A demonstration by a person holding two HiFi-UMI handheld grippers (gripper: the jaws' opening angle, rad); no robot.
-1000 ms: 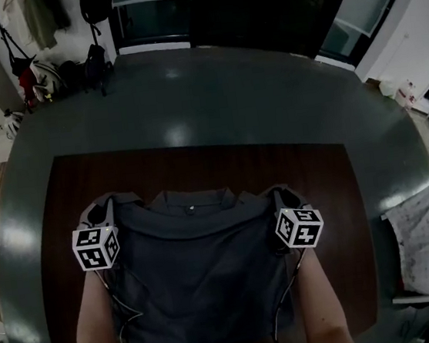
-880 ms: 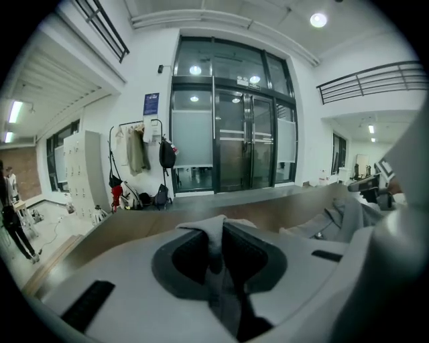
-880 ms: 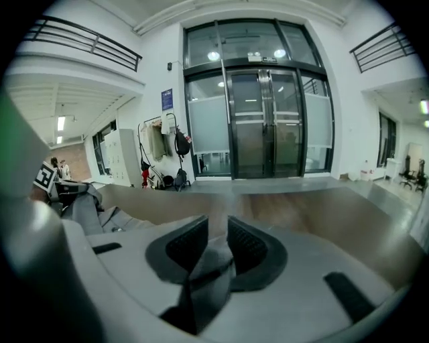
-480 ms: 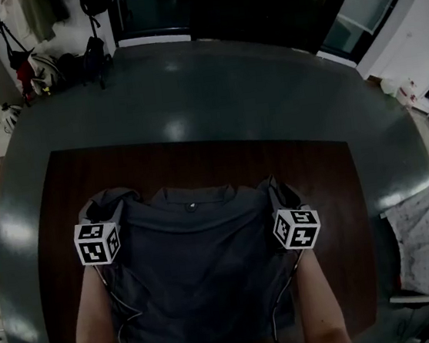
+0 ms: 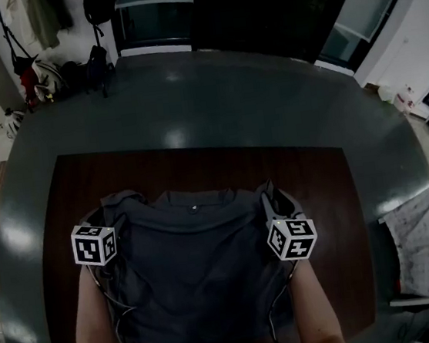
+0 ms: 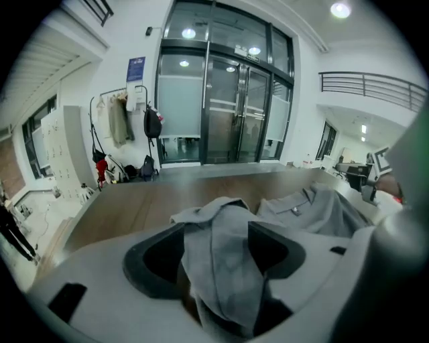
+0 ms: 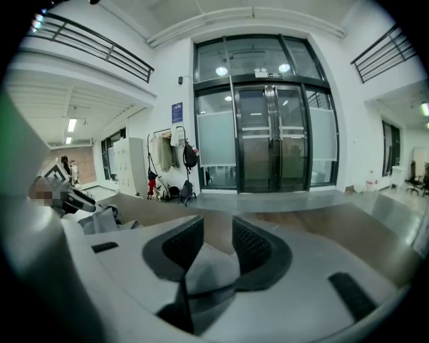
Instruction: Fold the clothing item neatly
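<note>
A dark grey shirt point(image 5: 202, 261) lies flat on the brown table point(image 5: 198, 161), collar point(image 5: 192, 201) at the far side, hem hanging off the near edge. My left gripper point(image 5: 102, 216) is at the shirt's left shoulder. Its jaws have just been opening and stand wide. A bunched fold of the sleeve point(image 6: 221, 261) lies loose between them. My right gripper point(image 5: 274, 200) is at the right shoulder. Its jaws have also just opened, a clear gap shows at the tips point(image 7: 218, 231), and a bit of grey cloth point(image 7: 211, 271) sits low near their base.
Bare table wood shows beyond the collar and on both sides of the shirt. Past the far edge is grey floor, with coats and bags point(image 5: 39, 72) on a rack at the back left and glass doors point(image 5: 156, 11) behind.
Both marker cubes have drawn slightly toward me, the right one also inward. The shirt's shoulders have settled onto the table, and more of the left sleeve shows beyond the left gripper.
</note>
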